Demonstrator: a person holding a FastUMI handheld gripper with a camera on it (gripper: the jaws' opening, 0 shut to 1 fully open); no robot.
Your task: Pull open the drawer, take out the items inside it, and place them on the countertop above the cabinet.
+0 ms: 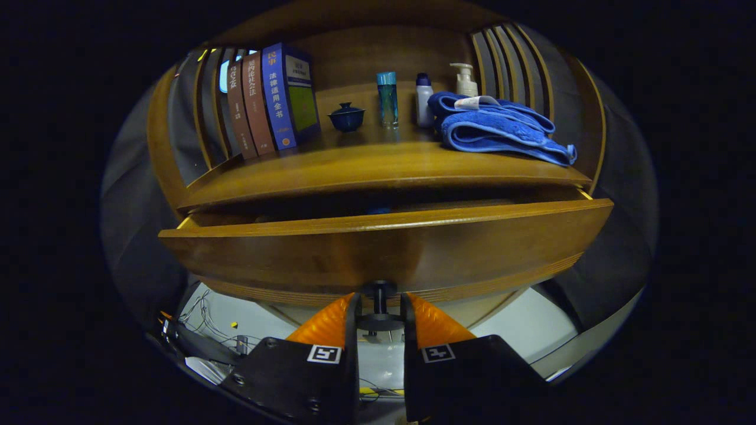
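Gripper view: the jaws clench the drawer knob of the partly open drawer (towel at the countertop's right edge, 3 books left).

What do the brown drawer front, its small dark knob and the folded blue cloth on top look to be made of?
The brown drawer front looks like varnished wood: grain and a soft sheen show. The small dark knob, clamped between the fingers of the gripper, seems metal or hard plastic; the look leaves it open. The folded blue cloth looks like terry towelling, with a fuzzy nap.
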